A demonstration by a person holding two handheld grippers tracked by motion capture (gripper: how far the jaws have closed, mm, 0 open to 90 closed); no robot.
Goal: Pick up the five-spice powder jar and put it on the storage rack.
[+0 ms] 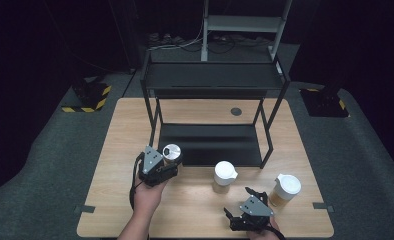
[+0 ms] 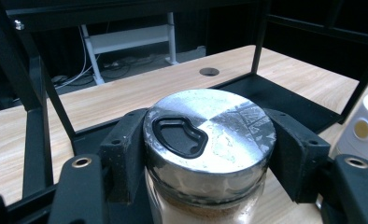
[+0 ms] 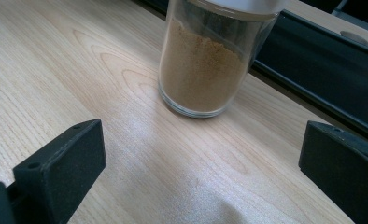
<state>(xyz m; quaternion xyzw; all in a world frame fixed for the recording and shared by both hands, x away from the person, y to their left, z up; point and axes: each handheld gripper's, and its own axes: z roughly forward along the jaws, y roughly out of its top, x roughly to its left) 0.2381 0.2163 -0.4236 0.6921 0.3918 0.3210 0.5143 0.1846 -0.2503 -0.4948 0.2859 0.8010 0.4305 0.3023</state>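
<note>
My left gripper (image 1: 169,161) is shut on a glass spice jar (image 2: 209,154) with a silver lid (image 1: 171,151) and brown powder inside, its pads pressing the jar just under the lid. It holds the jar at the front left corner of the black shelf rack's lower shelf (image 1: 210,145). My right gripper (image 1: 240,202) rests near the table's front edge, open, with nothing between its jaws. Ahead of it stands a white-lidded jar (image 3: 203,60) of brown powder (image 1: 224,176). A second white-lidded jar (image 1: 285,189) stands to the right.
The two-tier black rack (image 1: 212,80) stands at the middle of the wooden table (image 1: 125,135), its legs beside the held jar. A round grommet hole (image 1: 236,111) lies behind it. Dark floor and a white stand (image 1: 245,22) lie beyond the table.
</note>
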